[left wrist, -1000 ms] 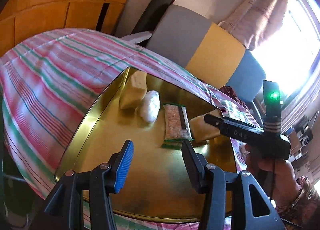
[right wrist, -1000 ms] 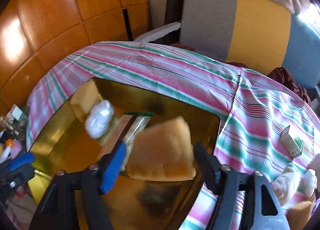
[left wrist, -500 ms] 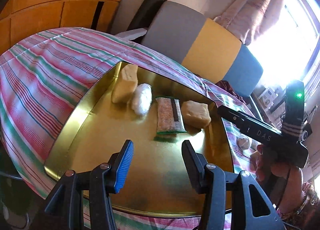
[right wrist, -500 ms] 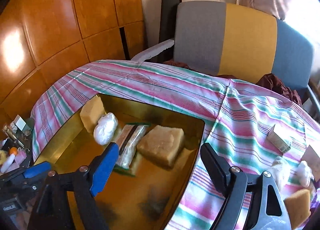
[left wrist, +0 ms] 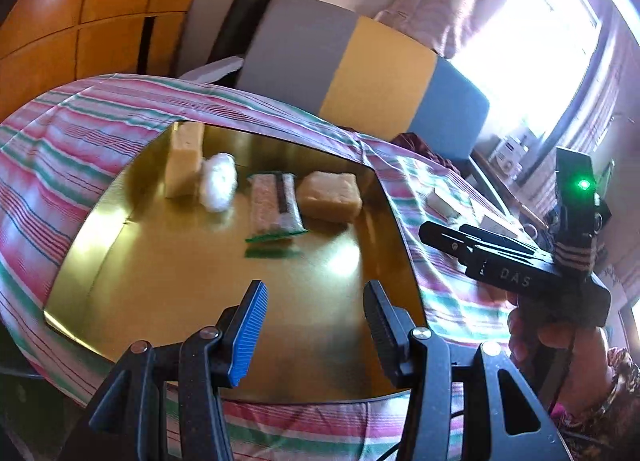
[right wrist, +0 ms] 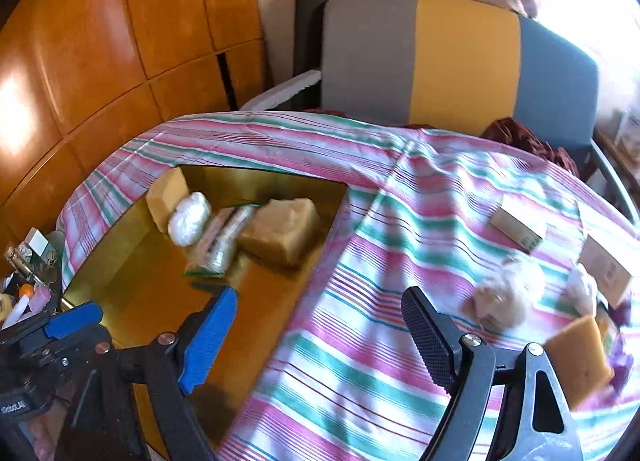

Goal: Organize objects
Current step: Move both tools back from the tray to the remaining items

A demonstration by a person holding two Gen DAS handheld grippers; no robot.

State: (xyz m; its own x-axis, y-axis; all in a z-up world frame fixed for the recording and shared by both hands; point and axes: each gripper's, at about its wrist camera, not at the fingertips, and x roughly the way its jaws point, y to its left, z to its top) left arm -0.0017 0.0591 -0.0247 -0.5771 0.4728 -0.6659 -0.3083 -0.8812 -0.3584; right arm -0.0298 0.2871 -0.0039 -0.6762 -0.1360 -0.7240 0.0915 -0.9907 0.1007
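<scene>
Golden, glossy metal makes the shallow rectangular tray (left wrist: 120, 229), which lies on the striped pink, green and white cloth (right wrist: 360, 341) of the tabletop. Beyond the left gripper (left wrist: 316, 329), whose fingers stand apart with nothing between them, four things lie in a row: an upright yellow sponge block (left wrist: 184, 169), a crinkled white plastic ball (left wrist: 219, 181), a flat clear packet with green edges (left wrist: 274, 207) and a porous tan sponge cake (left wrist: 330, 197). The right gripper (right wrist: 320, 335) has just been opening; its ribbed fingers (right wrist: 428, 337) are wide and empty. To their right lie fluffy cream tufts (right wrist: 508, 293) and a small cardboard box (right wrist: 518, 225).
</scene>
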